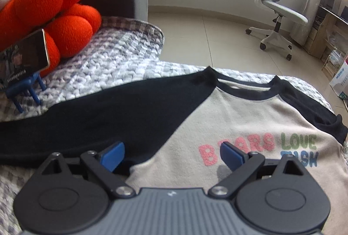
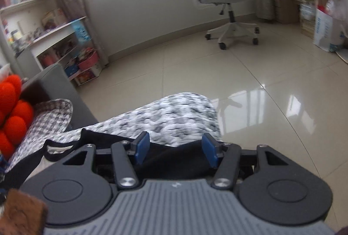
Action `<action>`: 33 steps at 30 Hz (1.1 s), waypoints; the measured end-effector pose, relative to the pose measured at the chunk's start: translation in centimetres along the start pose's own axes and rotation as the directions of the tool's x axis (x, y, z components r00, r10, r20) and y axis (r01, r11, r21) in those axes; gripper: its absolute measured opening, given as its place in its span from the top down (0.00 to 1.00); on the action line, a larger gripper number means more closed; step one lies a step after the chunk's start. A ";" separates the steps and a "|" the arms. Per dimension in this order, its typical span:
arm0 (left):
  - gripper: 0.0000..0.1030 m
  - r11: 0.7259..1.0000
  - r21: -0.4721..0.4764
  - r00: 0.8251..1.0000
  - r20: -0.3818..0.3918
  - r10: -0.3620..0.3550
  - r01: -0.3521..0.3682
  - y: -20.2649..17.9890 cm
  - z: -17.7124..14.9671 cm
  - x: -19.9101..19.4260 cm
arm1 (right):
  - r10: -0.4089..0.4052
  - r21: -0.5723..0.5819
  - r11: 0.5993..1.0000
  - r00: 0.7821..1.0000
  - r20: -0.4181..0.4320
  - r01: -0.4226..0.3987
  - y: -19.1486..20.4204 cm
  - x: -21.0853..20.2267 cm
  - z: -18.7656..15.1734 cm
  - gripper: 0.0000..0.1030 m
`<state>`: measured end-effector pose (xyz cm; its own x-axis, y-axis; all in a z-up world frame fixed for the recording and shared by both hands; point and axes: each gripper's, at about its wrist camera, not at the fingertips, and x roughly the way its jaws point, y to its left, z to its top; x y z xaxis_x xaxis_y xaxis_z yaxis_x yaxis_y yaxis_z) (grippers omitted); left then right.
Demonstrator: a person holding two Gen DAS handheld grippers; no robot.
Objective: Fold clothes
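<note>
We have the raglan shirt (image 1: 228, 117) spread face up on the quilted bed cover (image 1: 113, 56), long black sleeve (image 1: 91, 117) still stretched out sideways. Our left claw (image 1: 171, 156) hovers wide over the chest; our right claw (image 2: 176, 152) stands half open, empty, above the other black sleeve (image 2: 174, 158). Next, we judge, pinch a sleeve and fold inward.

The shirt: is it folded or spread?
Mostly spread: the shirt lies face up, print and neckline visible, one black sleeve stretched out sideways.
</note>
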<state>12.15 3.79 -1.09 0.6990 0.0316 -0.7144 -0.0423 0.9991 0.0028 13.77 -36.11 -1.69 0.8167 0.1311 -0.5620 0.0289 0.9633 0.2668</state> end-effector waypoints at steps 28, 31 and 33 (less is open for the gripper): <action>0.95 0.960 0.262 0.992 0.047 -0.120 0.103 3.4 5.4 9.2 | 0.054 -0.603 0.794 0.996 -0.065 -0.083 8.6 9.1 -0.5 0.96; 0.97 0.963 0.252 0.991 0.064 -0.120 0.100 3.5 5.6 8.7 | 0.029 -0.627 0.779 0.999 0.014 -0.014 9.6 8.6 -0.1 0.96; 0.97 0.963 0.254 0.990 0.081 -0.114 0.090 3.4 5.6 8.5 | 0.011 -0.652 0.758 0.998 0.057 0.029 10.3 8.6 -0.1 0.96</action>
<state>21.92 7.64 -3.22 0.7545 -0.0801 -0.6514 0.2038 0.9721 0.1165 21.08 -25.02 -3.84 0.8486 0.1284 -0.5132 -0.3301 0.8866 -0.3240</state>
